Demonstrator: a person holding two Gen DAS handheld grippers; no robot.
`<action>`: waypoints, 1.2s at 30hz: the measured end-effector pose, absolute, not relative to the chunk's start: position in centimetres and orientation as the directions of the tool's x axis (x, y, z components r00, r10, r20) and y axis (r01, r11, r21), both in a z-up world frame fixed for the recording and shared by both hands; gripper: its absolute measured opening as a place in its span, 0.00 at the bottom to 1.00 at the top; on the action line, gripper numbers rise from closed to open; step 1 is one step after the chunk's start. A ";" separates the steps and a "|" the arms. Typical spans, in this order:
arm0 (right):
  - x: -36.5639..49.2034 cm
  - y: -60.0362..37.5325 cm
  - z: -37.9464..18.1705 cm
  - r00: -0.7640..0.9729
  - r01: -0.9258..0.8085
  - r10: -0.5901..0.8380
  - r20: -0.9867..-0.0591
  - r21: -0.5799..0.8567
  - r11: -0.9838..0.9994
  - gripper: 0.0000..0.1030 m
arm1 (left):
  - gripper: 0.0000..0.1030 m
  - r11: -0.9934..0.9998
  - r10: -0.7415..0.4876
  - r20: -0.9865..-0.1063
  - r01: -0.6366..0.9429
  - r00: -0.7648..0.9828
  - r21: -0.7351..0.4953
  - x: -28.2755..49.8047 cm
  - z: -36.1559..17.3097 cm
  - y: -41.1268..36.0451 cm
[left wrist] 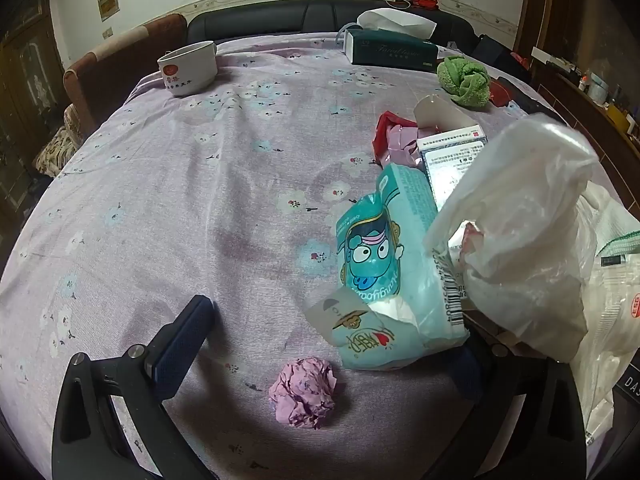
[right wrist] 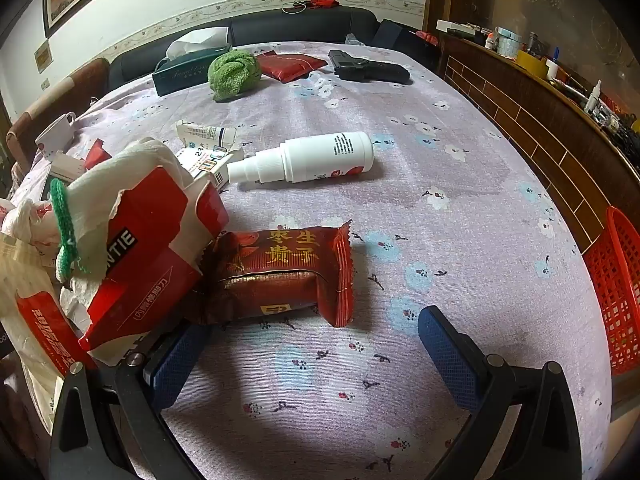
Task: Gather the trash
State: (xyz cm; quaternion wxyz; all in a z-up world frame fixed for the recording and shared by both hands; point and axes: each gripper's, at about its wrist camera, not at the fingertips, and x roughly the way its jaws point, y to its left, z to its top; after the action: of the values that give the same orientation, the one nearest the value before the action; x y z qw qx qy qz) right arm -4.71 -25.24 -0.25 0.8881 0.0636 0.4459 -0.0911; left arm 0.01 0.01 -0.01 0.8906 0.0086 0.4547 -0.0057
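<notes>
Floral bedcloth (left wrist: 168,208) ahead; left gripper (left wrist: 324,344) spread wide and empty, crumpled purple paper ball (left wrist: 303,392) lying right between its fingers, nearer than right gripper (right wrist: 316,348), also spread.

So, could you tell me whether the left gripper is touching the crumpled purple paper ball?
Apart. The left wrist view shows tablecloth between the crumpled purple paper ball and the left gripper's open fingers.

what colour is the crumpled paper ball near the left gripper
Light purple, clearest in the left wrist view: crumpled paper ball.
</notes>
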 end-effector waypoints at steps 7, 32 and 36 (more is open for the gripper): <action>-4.7 -25.2 -0.3 0.587 0.218 -0.104 -0.803 0.033 0.975 1.00 | 1.00 0.999 -0.031 -0.819 0.043 0.573 -0.007 -0.4 0.4 0.3; -25.7 -24.1 8.6 0.876 0.205 -0.166 -0.452 0.038 0.978 0.98 | 1.00 0.999 -0.026 -0.432 0.037 0.901 0.018 -24.0 8.3 0.1; -27.2 -24.6 8.5 0.880 0.225 -0.192 -0.435 0.025 0.974 0.98 | 1.00 0.999 -0.028 -0.438 0.042 0.899 0.022 -24.2 7.8 -0.3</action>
State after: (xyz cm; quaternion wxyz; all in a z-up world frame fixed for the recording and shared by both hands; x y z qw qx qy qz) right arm -27.20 -24.60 8.52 0.9687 0.0372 0.2205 -0.1076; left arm -24.24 -0.28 7.80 0.9742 0.0157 0.2245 -0.0181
